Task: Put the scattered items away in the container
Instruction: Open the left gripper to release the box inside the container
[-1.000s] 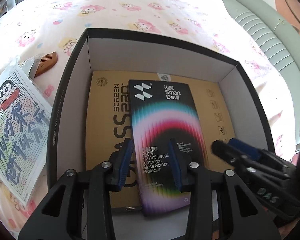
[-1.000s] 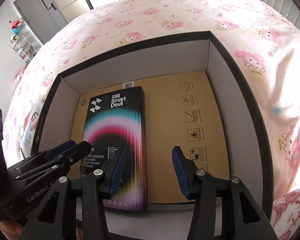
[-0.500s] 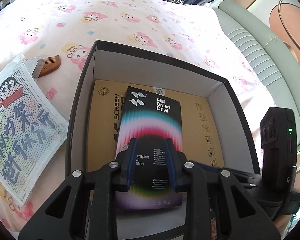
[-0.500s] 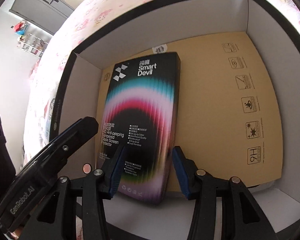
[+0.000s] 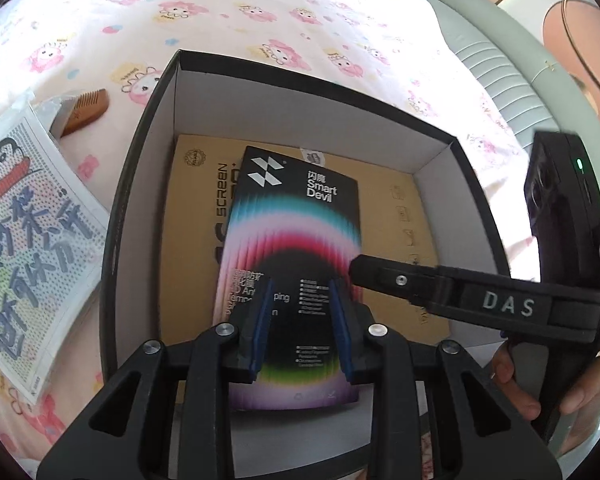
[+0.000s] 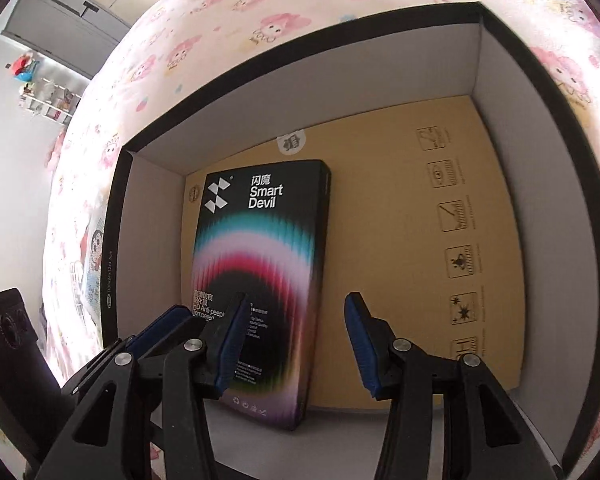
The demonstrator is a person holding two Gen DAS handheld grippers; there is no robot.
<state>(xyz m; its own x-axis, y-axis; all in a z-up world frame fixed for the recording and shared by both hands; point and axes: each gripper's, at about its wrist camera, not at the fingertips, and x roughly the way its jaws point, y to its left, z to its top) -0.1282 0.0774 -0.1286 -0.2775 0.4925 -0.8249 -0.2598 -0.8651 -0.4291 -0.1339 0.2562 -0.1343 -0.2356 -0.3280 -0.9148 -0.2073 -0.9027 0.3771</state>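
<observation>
Progress is partial: the black screen-protector box point(image 5: 296, 264) lies flat on the brown glass-screen pack point(image 6: 400, 264) inside the black container point(image 5: 140, 184) on the bed. Left hand-held gripper point(image 5: 300, 328) hangs over that box, its jaws just narrowed, nearly closed and holding nothing (the pads show a gap). Right hand-held gripper point(image 6: 296, 344) hovers half open, empty. Outside, to the container's left, the wooden comb point(image 5: 86, 110) and bead-art sheet point(image 5: 28, 232) remain to be gathered.

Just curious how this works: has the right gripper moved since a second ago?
Yes. The right gripper has sunk deeper into the container, whose walls now fill its view.
</observation>
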